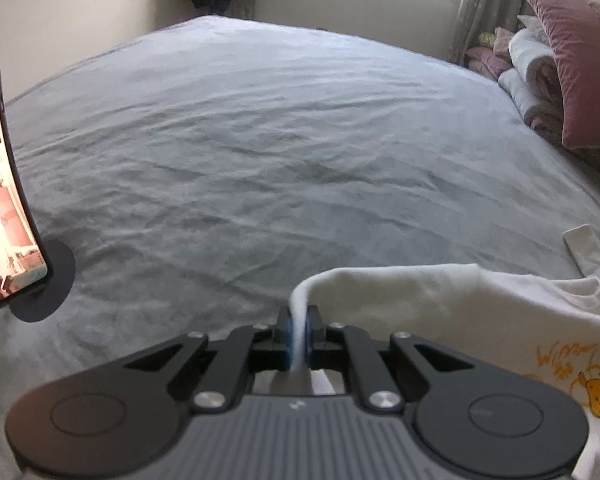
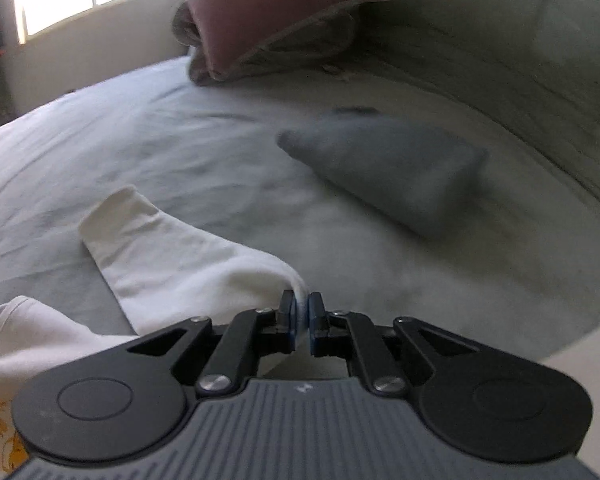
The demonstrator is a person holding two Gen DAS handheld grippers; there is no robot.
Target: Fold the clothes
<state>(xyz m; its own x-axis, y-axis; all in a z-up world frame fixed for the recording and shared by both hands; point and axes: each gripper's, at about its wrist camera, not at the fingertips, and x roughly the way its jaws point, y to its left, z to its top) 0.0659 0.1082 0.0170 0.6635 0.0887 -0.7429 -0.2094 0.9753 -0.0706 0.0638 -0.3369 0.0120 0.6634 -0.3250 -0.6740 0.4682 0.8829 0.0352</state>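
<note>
Both of your grippers are clamped on the white shirt: the left gripper point(image 1: 299, 322) pinches a thin folded edge that runs back between its pads, and the right gripper point(image 2: 300, 310) bites only a small bunched tip of cloth. That right hold looks the weaker one; if you pull the two apart too hard or lift fast, the tip could slide out and the shirt point(image 1: 440, 304) would drop in a heap on the bed point(image 1: 240, 140). Uneven tension would also drag the sleeve point(image 2: 148, 240) under and crease the fold. The shirt lies low at the near edge of the bed, stretched between your hands, so its long axis seems to run left to right across you; the sleeve points away toward the window, and the yellow print point(image 1: 596, 396) faces up. A grey folded piece point(image 2: 396, 168) lies well apart, near the pillow point(image 2: 268, 12).
</note>
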